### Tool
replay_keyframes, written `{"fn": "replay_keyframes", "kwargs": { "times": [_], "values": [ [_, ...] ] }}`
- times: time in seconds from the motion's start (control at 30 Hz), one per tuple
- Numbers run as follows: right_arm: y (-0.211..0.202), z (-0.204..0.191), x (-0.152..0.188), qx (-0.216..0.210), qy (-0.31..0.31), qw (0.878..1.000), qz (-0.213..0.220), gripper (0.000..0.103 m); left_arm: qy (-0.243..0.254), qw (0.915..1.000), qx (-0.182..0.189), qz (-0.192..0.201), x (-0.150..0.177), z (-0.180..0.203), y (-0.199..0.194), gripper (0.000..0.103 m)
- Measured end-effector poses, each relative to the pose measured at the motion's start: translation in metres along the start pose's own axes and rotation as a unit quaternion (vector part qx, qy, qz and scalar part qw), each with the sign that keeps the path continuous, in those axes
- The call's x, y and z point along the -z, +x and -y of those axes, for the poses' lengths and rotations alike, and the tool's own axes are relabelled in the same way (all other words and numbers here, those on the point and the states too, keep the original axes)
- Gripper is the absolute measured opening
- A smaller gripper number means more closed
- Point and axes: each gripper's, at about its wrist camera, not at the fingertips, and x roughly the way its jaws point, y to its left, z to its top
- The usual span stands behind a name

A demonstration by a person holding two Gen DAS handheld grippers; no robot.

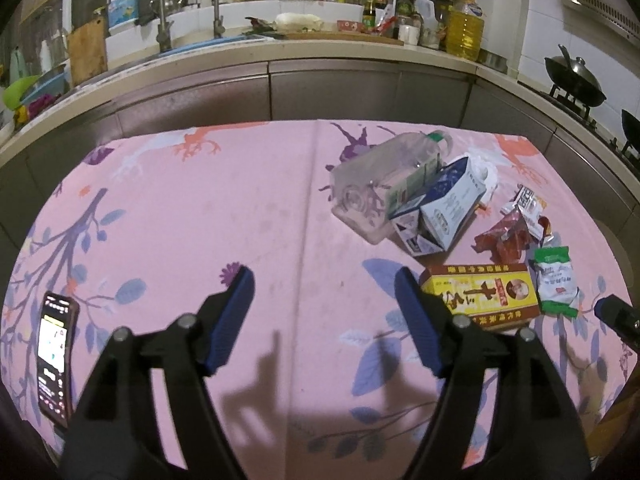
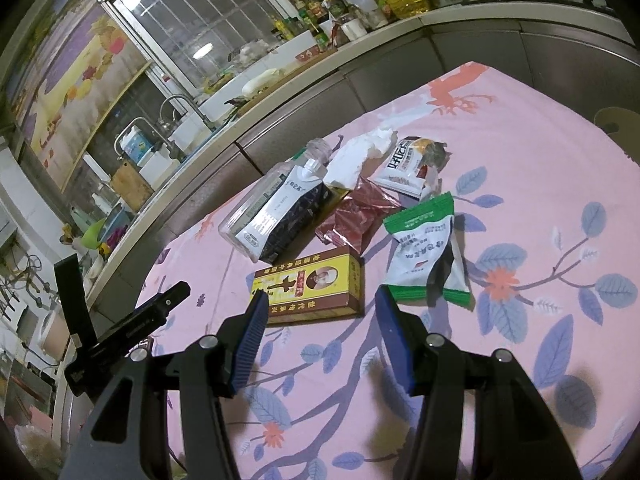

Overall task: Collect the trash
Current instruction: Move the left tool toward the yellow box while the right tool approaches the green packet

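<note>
A heap of trash lies on the pink patterned tablecloth [image 1: 200,220]: a clear plastic bottle [image 1: 380,176], a blue-white carton [image 1: 444,208], a red wrapper [image 1: 506,240], a green-white packet [image 1: 554,280] and a yellow-brown box [image 1: 480,296]. My left gripper [image 1: 324,280] is open over bare cloth, the box just right of its right finger. My right gripper [image 2: 322,300] is open too, hovering at the near edge of the yellow-brown box [image 2: 312,284] without pressing it. Past the box lie the green-white packet [image 2: 424,248], red wrapper [image 2: 360,212], carton [image 2: 288,216] and bottle [image 2: 256,204].
A lit phone [image 1: 54,356] lies at the cloth's left edge. White tissue [image 2: 360,152] and a white-orange packet [image 2: 408,164] sit behind the heap. A kitchen counter [image 1: 320,56] with sink, bottles and a wok runs behind the table.
</note>
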Motion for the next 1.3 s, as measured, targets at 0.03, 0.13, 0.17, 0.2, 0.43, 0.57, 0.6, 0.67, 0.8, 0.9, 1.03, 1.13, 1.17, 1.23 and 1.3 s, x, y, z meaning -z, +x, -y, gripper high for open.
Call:
{"fn": "replay_keyframes", "kwargs": {
  "times": [0.03, 0.13, 0.17, 0.2, 0.43, 0.57, 0.6, 0.67, 0.8, 0.9, 1.03, 1.13, 1.17, 1.23, 1.3],
  "values": [
    [0.000, 0.000, 0.000, 0.000, 0.001, 1.000, 0.000, 0.054, 0.000, 1.0000, 0.000, 0.000, 0.000, 0.000, 0.000, 0.070],
    [0.000, 0.001, 0.000, 0.000, 0.000, 1.000, 0.000, 0.054, 0.001, 1.0000, 0.001, -0.003, 0.001, 0.001, 0.000, 0.070],
    [0.000, 0.001, 0.000, 0.000, 0.000, 1.000, 0.000, 0.054, 0.001, 1.0000, 0.002, -0.003, 0.001, 0.001, 0.000, 0.070],
    [0.000, 0.001, 0.000, 0.000, 0.002, 1.000, 0.000, 0.054, 0.001, 1.0000, 0.002, -0.004, 0.001, 0.002, 0.001, 0.070],
    [-0.001, 0.008, 0.000, -0.002, 0.009, 1.000, 0.002, 0.054, 0.002, 1.0000, 0.004, -0.008, 0.002, 0.004, 0.002, 0.070],
    [-0.001, 0.008, 0.000, -0.003, 0.009, 1.000, 0.001, 0.054, 0.002, 1.0000, 0.004, -0.008, 0.002, 0.004, 0.002, 0.070],
    [-0.001, 0.008, 0.000, -0.003, 0.009, 1.000, 0.001, 0.054, 0.002, 1.0000, 0.004, -0.009, 0.002, 0.004, 0.002, 0.070],
    [-0.001, 0.008, 0.000, -0.002, 0.009, 1.000, 0.001, 0.054, 0.002, 0.9999, 0.004, -0.010, 0.002, 0.005, 0.002, 0.070],
    [-0.001, 0.010, 0.001, -0.002, 0.012, 1.000, 0.000, 0.054, 0.001, 0.9999, 0.005, -0.014, 0.004, 0.005, 0.004, 0.070],
    [-0.001, 0.010, 0.002, -0.002, 0.012, 1.000, 0.000, 0.054, 0.000, 0.9998, 0.006, -0.017, 0.005, 0.006, 0.006, 0.070],
    [-0.001, 0.011, 0.001, -0.002, 0.011, 1.000, -0.001, 0.054, -0.001, 0.9998, 0.006, -0.017, 0.005, 0.005, 0.005, 0.070],
    [-0.001, 0.011, 0.001, -0.003, 0.011, 1.000, -0.002, 0.054, -0.001, 0.9998, 0.006, -0.019, 0.005, 0.005, 0.006, 0.070],
    [-0.001, 0.011, 0.001, -0.003, 0.011, 1.000, -0.001, 0.054, -0.001, 0.9998, 0.006, -0.019, 0.005, 0.005, 0.006, 0.070],
    [-0.001, 0.012, 0.001, -0.003, 0.012, 1.000, -0.001, 0.054, -0.003, 0.9998, 0.007, -0.021, 0.005, 0.005, 0.007, 0.070],
    [0.000, 0.012, 0.001, -0.003, 0.012, 1.000, -0.001, 0.054, -0.004, 0.9997, 0.007, -0.023, 0.006, 0.004, 0.008, 0.070]
  ]
}}
